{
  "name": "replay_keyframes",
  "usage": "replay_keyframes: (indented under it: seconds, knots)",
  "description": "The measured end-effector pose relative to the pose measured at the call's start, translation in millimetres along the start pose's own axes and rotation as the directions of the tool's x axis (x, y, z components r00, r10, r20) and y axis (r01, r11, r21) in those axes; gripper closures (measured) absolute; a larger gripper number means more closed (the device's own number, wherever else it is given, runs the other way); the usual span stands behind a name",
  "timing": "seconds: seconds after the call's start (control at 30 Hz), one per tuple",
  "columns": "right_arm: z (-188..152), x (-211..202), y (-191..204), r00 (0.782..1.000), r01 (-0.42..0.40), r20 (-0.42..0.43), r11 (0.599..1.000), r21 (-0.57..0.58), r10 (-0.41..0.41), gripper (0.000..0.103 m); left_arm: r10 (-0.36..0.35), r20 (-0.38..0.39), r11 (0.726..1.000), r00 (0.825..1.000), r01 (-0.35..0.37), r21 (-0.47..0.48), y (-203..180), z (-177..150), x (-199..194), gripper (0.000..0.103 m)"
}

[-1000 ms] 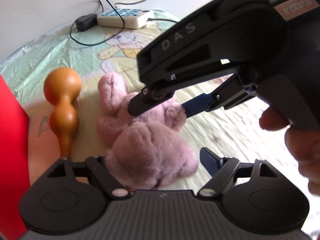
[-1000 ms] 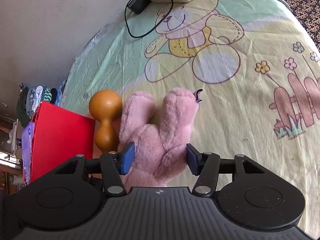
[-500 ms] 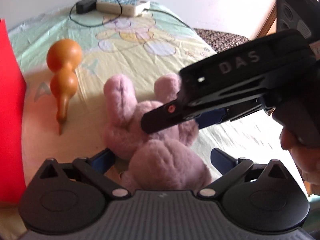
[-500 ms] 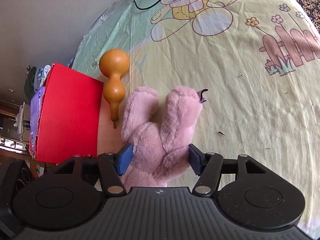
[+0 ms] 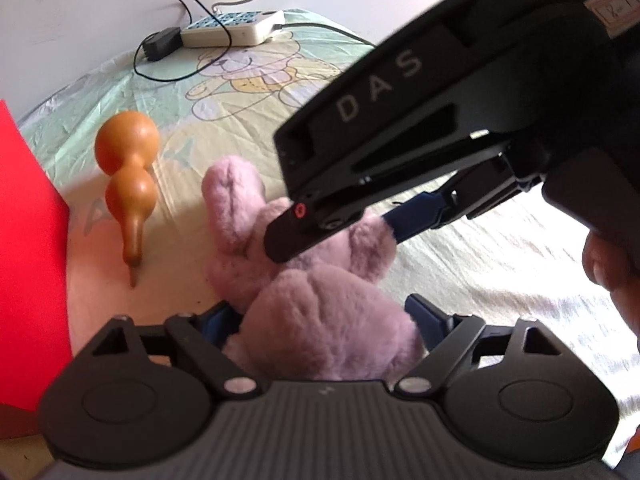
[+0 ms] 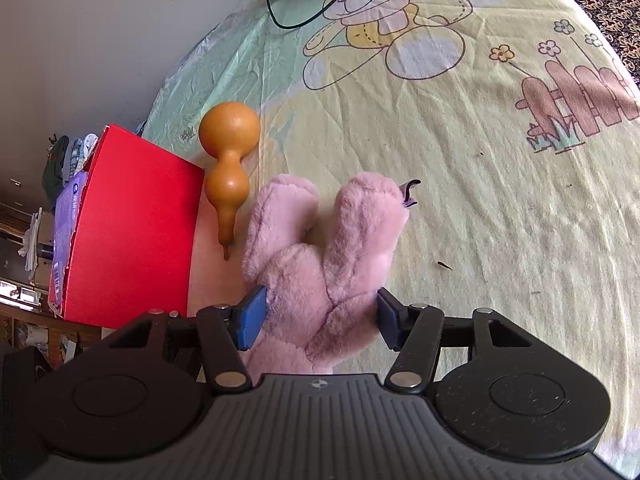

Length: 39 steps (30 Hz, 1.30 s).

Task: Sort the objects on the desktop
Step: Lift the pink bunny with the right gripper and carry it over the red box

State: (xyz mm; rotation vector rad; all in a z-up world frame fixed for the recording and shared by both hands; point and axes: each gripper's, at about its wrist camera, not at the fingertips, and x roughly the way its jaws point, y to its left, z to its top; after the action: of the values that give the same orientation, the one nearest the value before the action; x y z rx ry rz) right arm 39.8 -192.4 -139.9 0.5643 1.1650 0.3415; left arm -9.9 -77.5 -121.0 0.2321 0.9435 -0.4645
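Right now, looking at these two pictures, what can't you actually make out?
- Fluffy pink plush rabbit: its face shows in neither view; the right gripper body cuts off its lower part in the right wrist view.
- Left gripper: in the left wrist view the plush hides its left blue pad.
- Red cardboard box: contents unseen; left wrist view cuts it at the edge.
- White power strip: markings too small.

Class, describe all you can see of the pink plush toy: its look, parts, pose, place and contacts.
The pink plush toy is soft, long-piled fur with two upright-pointing ears and a rounded body. It lies on the cartoon-print sheet, beside an orange gourd. The right gripper pinches it at the base of the ears; the left gripper brackets its body.
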Motion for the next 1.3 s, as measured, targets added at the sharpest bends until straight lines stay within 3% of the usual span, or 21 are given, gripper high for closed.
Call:
replay_keyframes:
  seconds: [0.03,0.1,0.2,0.33,0.5,0.6,0.83,0.97,1.17,1.3]
  knots:
    - [-0.9,-0.5,-0.5,1.000,0.001,0.002,1.000,0.011,-0.001,0.044,0.001,0.002,1.000,1.000,-0.001,-0.007,2.1,-0.2,-1.5,0.031]
    - [-4.3,-2.5,-3.8,1.000,-0.010,0.011,0.999,0.047,0.010,0.046,0.006,0.002,1.000,1.000,-0.006,-0.015,3.9,-0.4,-3.6,0.036]
    - [-9.0,-14.7,0.2,0.998,-0.026,0.050,0.998,0.051,0.023,0.049,0.013,0.010,1.000,1.000,-0.013,-0.002,0.0,-0.9,-6.8,0.038]
    - [-15.1,-35.3,9.8,0.993,-0.045,0.114,0.998,0.031,0.041,0.050,0.030,0.106,1.000,0.994,-0.031,0.000,-3.0,6.0,-35.2,0.038]
    - [-12.9,-67.0,42.0,0.972,-0.097,0.212,0.995,-0.033,0.102,0.050,0.069,0.230,0.997,0.971,-0.062,-0.037,13.4,23.9,-81.6,0.039]
    - [-9.2,-59.7,78.2,0.965,-0.116,0.226,0.989,-0.095,0.135,0.050,0.111,0.287,0.992,0.951,-0.089,-0.090,35.9,25.1,-112.7,0.039]
    - [-0.5,-42.7,162.5,0.944,-0.156,0.250,0.959,-0.238,0.216,0.050,0.204,0.336,0.972,0.919,-0.148,-0.185,112.8,17.7,-164.5,0.039]
    - [4.3,-31.7,209.8,0.931,-0.171,0.257,0.934,-0.315,0.258,0.050,0.219,0.318,0.965,0.923,-0.157,-0.209,155.6,10.8,-169.6,0.039]
    - [8.8,11.9,241.8,0.950,-0.101,0.249,0.943,-0.318,0.186,0.049,0.198,0.258,0.966,0.946,-0.145,-0.213,204.9,3.4,-156.5,0.040]
    - [9.0,34.1,251.7,0.963,-0.044,0.238,0.947,-0.319,0.125,0.041,0.150,0.240,0.972,0.959,-0.099,-0.212,222.2,-3.4,-148.3,0.039]
